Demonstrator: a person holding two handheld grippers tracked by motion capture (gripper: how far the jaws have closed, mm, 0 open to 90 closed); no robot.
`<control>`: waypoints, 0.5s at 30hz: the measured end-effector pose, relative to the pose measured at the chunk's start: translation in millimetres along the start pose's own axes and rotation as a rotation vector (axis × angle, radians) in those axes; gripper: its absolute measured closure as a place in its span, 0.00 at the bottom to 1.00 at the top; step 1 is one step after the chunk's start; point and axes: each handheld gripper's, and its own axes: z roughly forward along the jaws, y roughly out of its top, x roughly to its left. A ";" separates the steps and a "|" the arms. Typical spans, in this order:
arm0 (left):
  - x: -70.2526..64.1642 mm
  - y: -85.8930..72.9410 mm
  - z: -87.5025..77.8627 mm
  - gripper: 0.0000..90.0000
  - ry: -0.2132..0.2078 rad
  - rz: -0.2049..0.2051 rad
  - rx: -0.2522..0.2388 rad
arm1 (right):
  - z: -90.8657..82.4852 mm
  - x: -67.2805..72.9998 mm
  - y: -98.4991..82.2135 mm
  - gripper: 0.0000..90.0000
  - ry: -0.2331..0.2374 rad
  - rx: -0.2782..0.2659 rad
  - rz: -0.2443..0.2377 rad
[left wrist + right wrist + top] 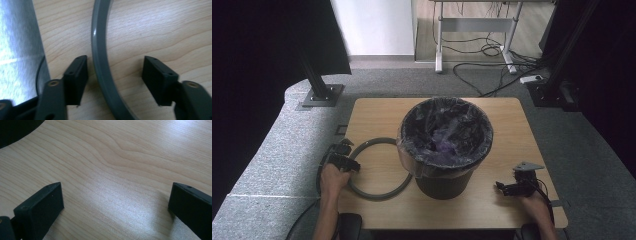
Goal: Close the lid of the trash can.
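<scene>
A grey ring [377,197] lies flat on the wooden table [372,115], left of a black bin [444,182] lined with a plastic bag. My left gripper [352,164] is at the ring's left side. In the left gripper view its jaws straddle the ring's band [100,62]: the left jaw sits close beside the band and the right jaw stands well clear, so nothing is pinched by the left gripper [116,72]. My right gripper [503,188] rests near the table's front right, right of the bin. The right gripper [116,195] is wide open over bare wood.
The bin stands mid-table and its bag folds over the rim [447,107]. A shiny grey surface [15,50] lies past the table's left edge. Black frame posts [314,80] stand on the carpet, and a desk with cables [492,50] is behind.
</scene>
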 end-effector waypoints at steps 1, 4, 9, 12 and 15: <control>1.2 2.6 -0.7 0.49 0.000 -0.004 0.023 | 0.0 0.0 0.0 0.00 0.000 0.000 0.000; 4.3 8.4 -1.7 0.62 0.001 -0.018 0.081 | 0.0 -0.1 0.0 0.00 0.000 0.000 -0.002; 6.9 19.0 -0.8 0.77 0.006 -0.057 0.170 | -0.1 -0.2 0.0 0.00 0.000 0.001 -0.003; 7.6 23.3 0.2 0.82 0.009 -0.079 0.198 | 0.0 -0.2 0.0 0.00 -0.001 0.001 -0.002; 8.5 23.1 0.1 0.86 0.005 -0.092 0.190 | -0.1 -0.2 0.0 0.00 -0.001 0.001 -0.003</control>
